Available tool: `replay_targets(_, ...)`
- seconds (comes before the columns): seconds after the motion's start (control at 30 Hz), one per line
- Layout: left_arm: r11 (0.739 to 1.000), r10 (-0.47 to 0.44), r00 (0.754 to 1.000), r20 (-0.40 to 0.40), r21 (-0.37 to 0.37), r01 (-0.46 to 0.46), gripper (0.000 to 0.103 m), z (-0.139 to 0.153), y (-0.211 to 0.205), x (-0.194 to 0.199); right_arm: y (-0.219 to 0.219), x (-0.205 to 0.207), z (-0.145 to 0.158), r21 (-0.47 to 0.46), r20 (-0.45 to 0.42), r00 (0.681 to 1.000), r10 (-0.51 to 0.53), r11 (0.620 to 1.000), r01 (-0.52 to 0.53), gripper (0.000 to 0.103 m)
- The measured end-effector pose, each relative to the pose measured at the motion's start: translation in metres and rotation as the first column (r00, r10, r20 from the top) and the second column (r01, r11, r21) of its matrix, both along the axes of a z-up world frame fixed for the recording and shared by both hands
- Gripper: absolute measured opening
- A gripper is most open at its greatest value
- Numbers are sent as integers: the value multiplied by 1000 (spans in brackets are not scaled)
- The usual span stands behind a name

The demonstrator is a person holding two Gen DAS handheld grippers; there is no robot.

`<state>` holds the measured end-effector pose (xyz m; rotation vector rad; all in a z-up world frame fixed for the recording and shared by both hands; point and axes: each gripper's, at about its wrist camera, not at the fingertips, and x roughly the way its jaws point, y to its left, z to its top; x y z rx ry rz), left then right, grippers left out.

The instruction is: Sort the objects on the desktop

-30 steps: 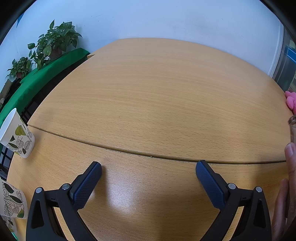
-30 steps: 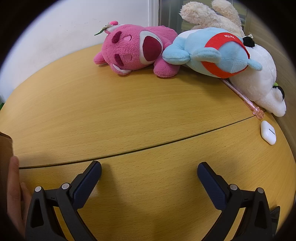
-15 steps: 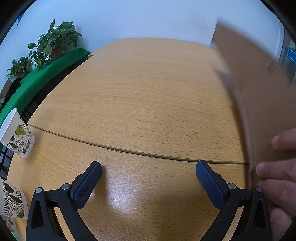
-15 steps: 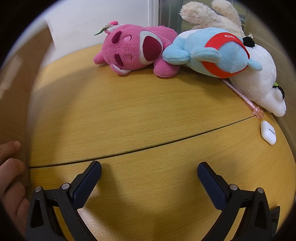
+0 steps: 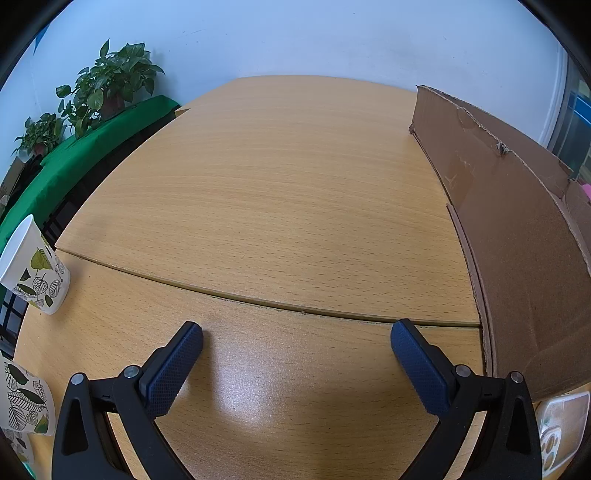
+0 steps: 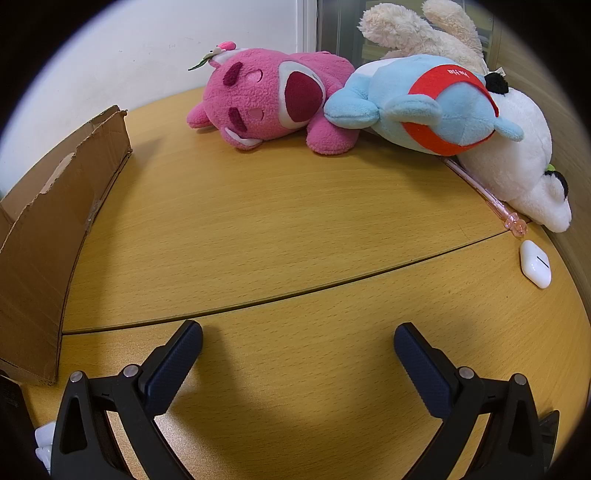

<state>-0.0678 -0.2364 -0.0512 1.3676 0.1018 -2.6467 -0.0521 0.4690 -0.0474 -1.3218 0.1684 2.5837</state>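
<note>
The light beech-wood tabletop [image 5: 280,192] carries everything, a curved seam running across it. A brown corrugated cardboard box [image 5: 517,229] with torn, ragged top edges stands on it, its long wall upright; it sits at the right edge of the left wrist view and at the left edge of the right wrist view [image 6: 40,236], so it lies between the two claws. Well to the right of the box, at the tabletop's far side, lie four plush toys pressed together: a white plush animal [image 6: 517,166], a light-blue plush with a red band [image 6: 424,107], a pink plush bear [image 6: 273,99], and a cream fluffy plush [image 6: 417,26] behind them. Left of the box, near the tabletop's edge, stand two white paper cups printed with green leaves [image 5: 35,266]. A thin pink pen [image 6: 487,195] pokes out from under the white plush, and a small white earbud case [image 6: 535,264] rests just beside its tip.

The left claw [image 5: 295,365] and right claw [image 6: 297,365] are both spread wide and hold nothing.

Half a second ago the box was a blur carried by a bare hand; now it rests on the tabletop and the hand is gone.
</note>
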Motion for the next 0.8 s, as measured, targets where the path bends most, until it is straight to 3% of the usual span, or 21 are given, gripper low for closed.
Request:
replay_targets(0.53,1000,-1,1000,-1,1,1,103,0,0,0,-5,3,-2,0,0,1000,-28,1000,28,103)
replay_targets(0.63,1000,-11,1000,3,-2,11,103,1,2,1,-14,19,-2,-8,27,1000,-2,1000,2,103)
replay_targets(0.73,1000,20,998,62,1,-20,102,9,0,14,-26,54,5,-12,59,998,34,999,-33,103)
replay_targets(0.8,999,43,999,19,-30,-43,100,29,4,38,-39,89,21,19,56,996,64,998,-65,103)
